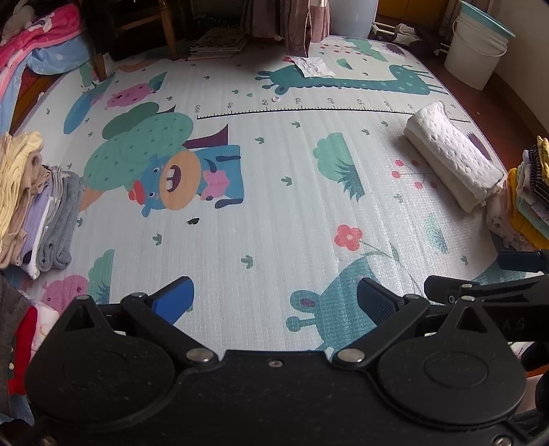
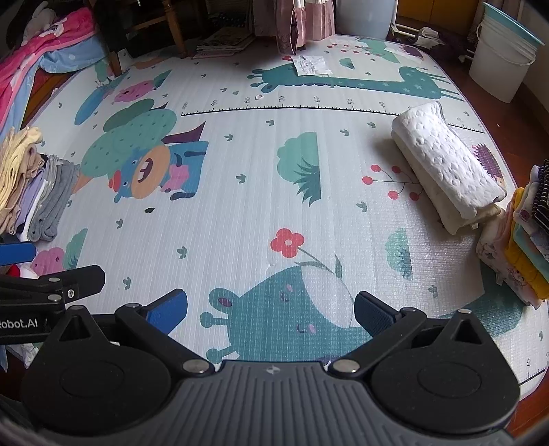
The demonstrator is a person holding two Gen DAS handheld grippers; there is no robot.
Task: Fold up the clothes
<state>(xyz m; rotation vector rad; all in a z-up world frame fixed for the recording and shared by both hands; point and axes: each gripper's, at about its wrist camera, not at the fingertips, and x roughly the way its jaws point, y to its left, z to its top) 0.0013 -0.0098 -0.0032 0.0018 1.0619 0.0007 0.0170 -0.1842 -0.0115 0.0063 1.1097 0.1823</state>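
Note:
A folded white textured garment (image 1: 453, 154) lies on the cartoon play mat (image 1: 274, 192) at the right; it also shows in the right wrist view (image 2: 446, 161). A pile of clothes in yellow, beige, lilac and grey (image 1: 31, 202) sits at the mat's left edge, also in the right wrist view (image 2: 31, 192). A stack of folded colourful clothes (image 2: 525, 247) stands at the right edge, also in the left wrist view (image 1: 528, 202). My left gripper (image 1: 274, 302) is open and empty above the mat. My right gripper (image 2: 271, 312) is open and empty beside it.
A white bucket (image 2: 501, 58) stands at the far right on the wooden floor. A crumpled paper (image 2: 310, 65) lies on the mat's far side. A wooden chair (image 2: 151, 27) and pink bedding (image 2: 41, 44) are at the back left. Curtains (image 2: 302, 20) hang behind.

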